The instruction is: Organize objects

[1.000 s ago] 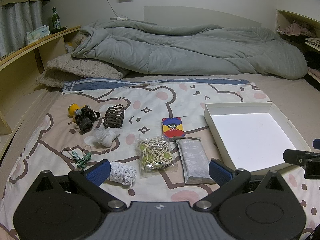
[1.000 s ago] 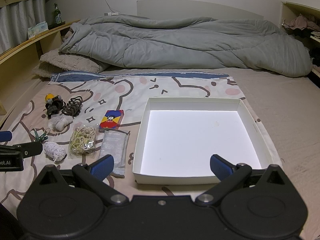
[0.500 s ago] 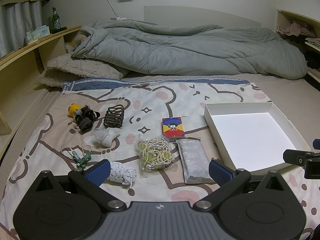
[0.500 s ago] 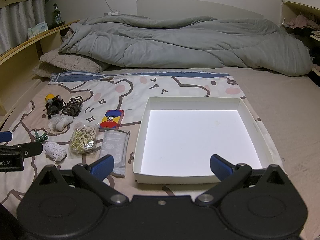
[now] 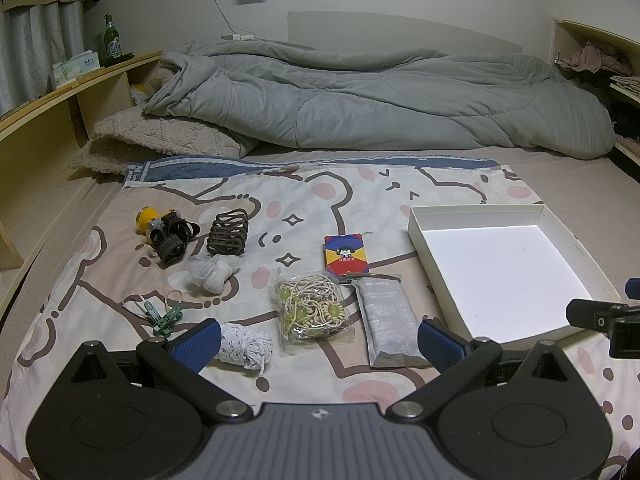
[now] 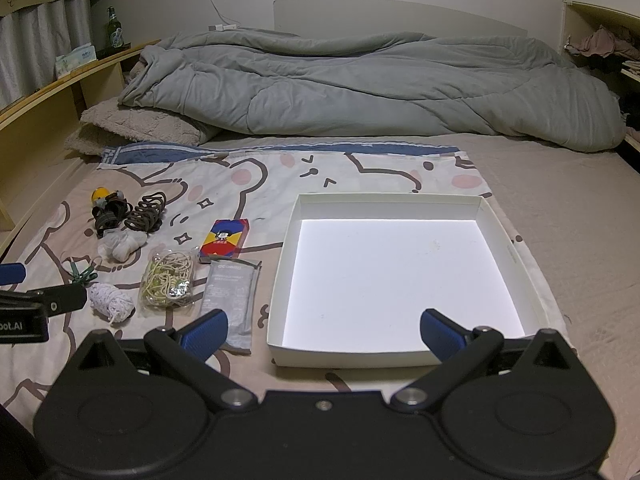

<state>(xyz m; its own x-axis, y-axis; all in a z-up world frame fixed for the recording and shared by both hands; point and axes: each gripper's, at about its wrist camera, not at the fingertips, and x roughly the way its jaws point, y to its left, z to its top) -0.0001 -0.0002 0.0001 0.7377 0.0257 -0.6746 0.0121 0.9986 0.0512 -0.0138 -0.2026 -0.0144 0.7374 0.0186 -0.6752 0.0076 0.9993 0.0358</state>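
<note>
Small items lie on a cartoon-print cloth on the bed: a grey packet [image 5: 390, 318], a clear bag of cords [image 5: 312, 308], a red and blue card box [image 5: 346, 254], a white string ball [image 5: 242, 344], green clips [image 5: 164, 317], a white wad [image 5: 210, 272], brown hair ties [image 5: 228, 233] and a yellow gadget with black bands [image 5: 166, 232]. A white shallow box [image 6: 496, 224] sits empty to their right. My left gripper [image 5: 318, 344] is open and held above the packet and bag. Over the box's near edge my right gripper [image 6: 322, 330] stands open, holding nothing.
A grey duvet [image 5: 380, 100] and a beige pillow [image 5: 160, 144] fill the far half of the bed. Wooden shelves [image 5: 52, 108] run along the left with a green bottle [image 5: 111, 42]; more shelves with clothes [image 5: 596, 60] stand at the right.
</note>
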